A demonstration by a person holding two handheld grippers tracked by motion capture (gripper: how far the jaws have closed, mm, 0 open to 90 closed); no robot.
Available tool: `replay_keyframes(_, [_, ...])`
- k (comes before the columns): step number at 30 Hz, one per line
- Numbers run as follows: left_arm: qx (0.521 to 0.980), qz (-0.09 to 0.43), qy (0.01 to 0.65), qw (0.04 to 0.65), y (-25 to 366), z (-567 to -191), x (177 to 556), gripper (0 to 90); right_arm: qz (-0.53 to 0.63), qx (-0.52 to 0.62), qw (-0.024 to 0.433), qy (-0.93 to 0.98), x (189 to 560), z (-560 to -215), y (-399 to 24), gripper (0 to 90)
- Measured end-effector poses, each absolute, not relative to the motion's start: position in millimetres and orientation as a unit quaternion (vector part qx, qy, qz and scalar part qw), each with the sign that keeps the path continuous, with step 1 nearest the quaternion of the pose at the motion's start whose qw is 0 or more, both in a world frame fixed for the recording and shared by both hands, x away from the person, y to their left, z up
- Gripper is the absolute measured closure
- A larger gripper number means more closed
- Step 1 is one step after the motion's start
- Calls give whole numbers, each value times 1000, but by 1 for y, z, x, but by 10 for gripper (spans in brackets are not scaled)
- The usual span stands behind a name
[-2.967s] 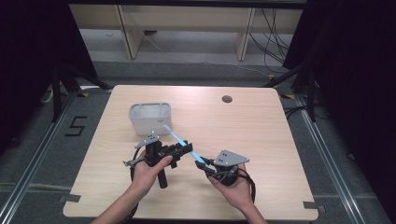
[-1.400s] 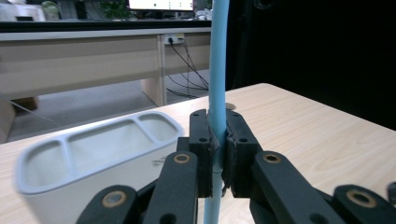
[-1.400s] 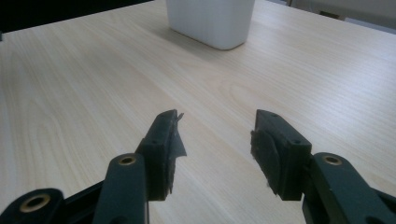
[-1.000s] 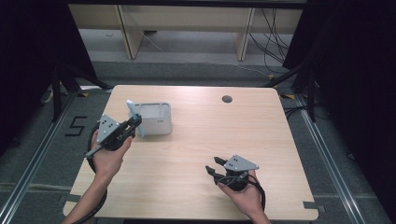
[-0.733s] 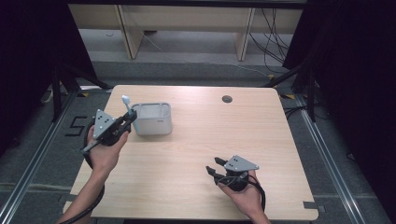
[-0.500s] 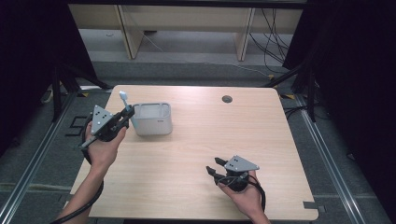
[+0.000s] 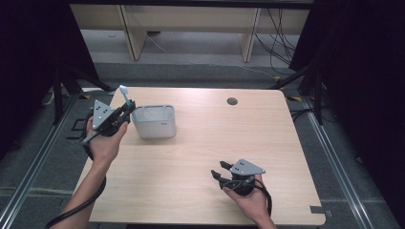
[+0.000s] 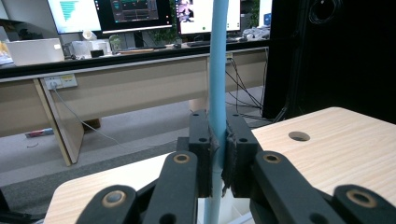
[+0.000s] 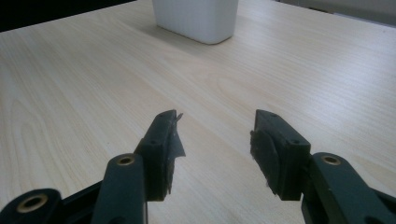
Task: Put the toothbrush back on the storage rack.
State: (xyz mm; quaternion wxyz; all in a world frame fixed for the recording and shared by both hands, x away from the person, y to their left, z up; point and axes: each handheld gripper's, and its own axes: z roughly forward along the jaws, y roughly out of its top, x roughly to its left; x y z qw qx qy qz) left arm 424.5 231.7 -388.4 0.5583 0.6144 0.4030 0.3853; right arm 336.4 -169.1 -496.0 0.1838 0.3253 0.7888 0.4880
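Note:
My left gripper [image 7: 128,108] is shut on a light blue stick-like tool [image 7: 125,94] with a white tip, held upright just left of the white container [image 7: 154,121] near the table's far left. In the left gripper view the blue shaft [image 8: 217,70] runs straight up between the pads of the left gripper [image 8: 218,158]. My right gripper [image 7: 220,172] rests near the table's front right, open, with nothing between its fingers. In the right gripper view the right gripper [image 9: 215,140] points across the bare wood toward the white container [image 9: 196,18].
The wooden table [image 7: 215,143] has a round cable hole [image 7: 232,101] near its far edge. Wooden desk legs and cables stand on the floor beyond. Metal floor rails run along both sides of the table.
My left gripper carried the blue tool from the table's middle to the left side of the white container and raised it upright. The right gripper let go of it and stayed open at front right.

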Motion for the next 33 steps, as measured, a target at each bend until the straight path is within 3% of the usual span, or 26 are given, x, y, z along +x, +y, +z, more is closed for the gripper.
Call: replay_keyframes(33, [610,388,420,549,236,-400,462,828,490,314,202,788,338,-495,-170,507])
